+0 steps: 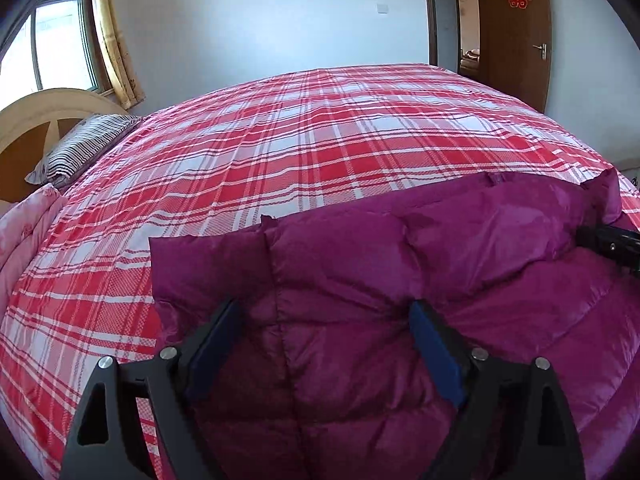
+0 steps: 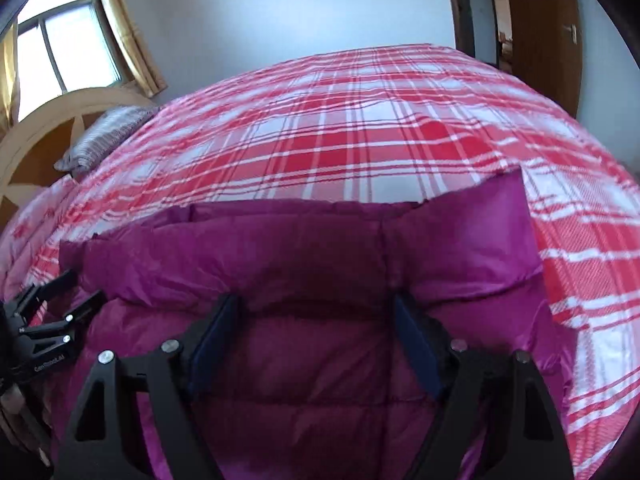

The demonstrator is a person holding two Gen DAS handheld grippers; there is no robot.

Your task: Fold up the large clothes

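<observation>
A purple quilted down jacket (image 1: 360, 280) lies on the red and white plaid bed (image 1: 280, 140), folded into a puffy block near the front edge. My left gripper (image 1: 324, 312) is open, its blue-padded fingers spread just above the jacket's left part. My right gripper (image 2: 316, 308) is open too, spread over the jacket (image 2: 312, 256) on its right part. Neither holds any fabric. The right gripper shows at the right edge of the left wrist view (image 1: 612, 246). The left gripper shows at the left edge of the right wrist view (image 2: 68, 304).
A striped pillow (image 1: 80, 148) and a pink quilt (image 1: 24, 240) lie by the wooden headboard (image 1: 40, 108) at the left. A window with yellow curtains (image 1: 116, 36) is behind it. A brown door (image 1: 516, 32) stands at the far right. The plaid sheet (image 2: 360, 120) stretches beyond the jacket.
</observation>
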